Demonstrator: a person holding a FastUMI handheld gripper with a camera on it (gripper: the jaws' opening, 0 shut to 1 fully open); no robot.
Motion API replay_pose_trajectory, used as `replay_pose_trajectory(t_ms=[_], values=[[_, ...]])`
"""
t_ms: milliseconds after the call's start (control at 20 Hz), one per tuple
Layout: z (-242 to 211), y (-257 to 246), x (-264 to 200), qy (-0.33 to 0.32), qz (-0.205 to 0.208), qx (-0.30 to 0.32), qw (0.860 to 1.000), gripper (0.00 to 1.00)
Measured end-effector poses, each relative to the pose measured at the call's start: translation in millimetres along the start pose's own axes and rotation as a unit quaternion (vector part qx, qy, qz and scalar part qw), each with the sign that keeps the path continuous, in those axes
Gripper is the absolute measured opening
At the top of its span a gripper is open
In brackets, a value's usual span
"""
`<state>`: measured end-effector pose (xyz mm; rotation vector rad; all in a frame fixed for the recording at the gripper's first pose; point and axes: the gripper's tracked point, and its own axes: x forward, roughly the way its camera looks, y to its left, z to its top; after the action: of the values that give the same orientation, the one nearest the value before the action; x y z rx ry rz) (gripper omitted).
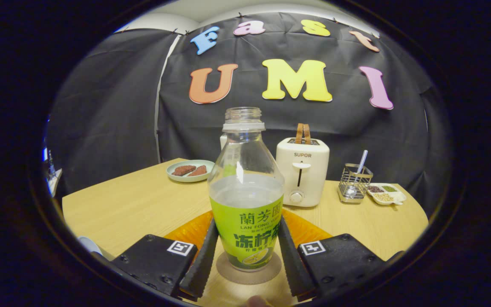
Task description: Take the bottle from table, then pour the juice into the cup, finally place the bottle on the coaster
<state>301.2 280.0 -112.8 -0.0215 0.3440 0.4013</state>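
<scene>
Uncapped bottle (246, 200), part full of pale liquid, stands upright on round coaster (249, 269). Gripper (247, 251) fingers flank its label, touching both sides. Plate (190, 170) beyond holds two brown pieces.

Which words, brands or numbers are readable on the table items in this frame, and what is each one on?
"SUPOR": front of the toaster.
Bottle label: carries printed text, not transcribed here. The bottle stands on the coaster between the fingers of the tool; contact unclear.
Square markers on the tool: patterns, no words.
</scene>
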Motion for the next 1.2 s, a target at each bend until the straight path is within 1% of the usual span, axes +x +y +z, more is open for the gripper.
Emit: replay_pose_trajectory(t_ms=[300, 450, 600, 650, 700, 850, 1100, 1200], values=[[-2, -2, 1, -0.002, -0.002, 0.001, 1.0, 0.79], [0, -2, -2, -0.01, -0.008, -0.004, 1.0, 0.83], [5, -2, -12, -0.022, -0.009, -0.001, 1.0, 0.97], [8, -4, -19, -0.026, -0.014, 0.0, 1.0, 1.0], [12, -5, -26, -0.031, -0.017, 0.001, 0.999, 1.0], [23, -2, -58, -0.048, -0.014, 0.017, 0.999, 1.0], [42, 10, -147, -0.089, -0.022, 0.043, 0.995, 1.0], [49, 6, -187, -0.103, -0.047, 0.046, 0.993, 1.0]])
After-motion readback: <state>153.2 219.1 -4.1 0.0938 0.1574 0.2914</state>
